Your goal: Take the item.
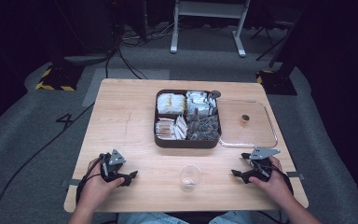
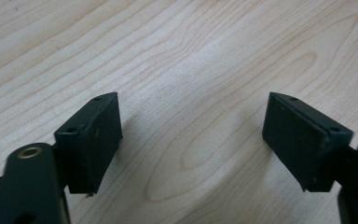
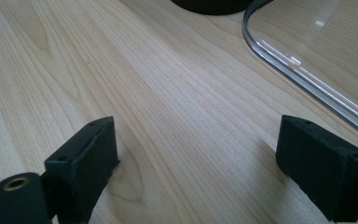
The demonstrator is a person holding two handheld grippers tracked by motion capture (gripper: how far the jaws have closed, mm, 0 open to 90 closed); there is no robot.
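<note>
The contents of the dark compartment tray [image 1: 163, 140] are small and blurred in the high view; they appear to be wrapped packets sorted into four sections, and the exact count per section cannot be read. A clear lid [image 1: 270, 122] lies flat just right of the tray, touching its edge, with one small brown item [image 1: 245, 119] seen within its outline; in the right gripper view its far side is cut off by the frame. The left gripper [image 1: 129, 178] rests on the table [image 1: 121, 107] near the front-left edge, jaws spread wide, holding nothing. The right gripper [image 1: 238, 175] rests near the front-right edge, jaws likewise wide and empty, just short of the lid rim. One clear plastic cup [image 1: 189, 177] stands upright between the two grippers, apart from both.
</note>
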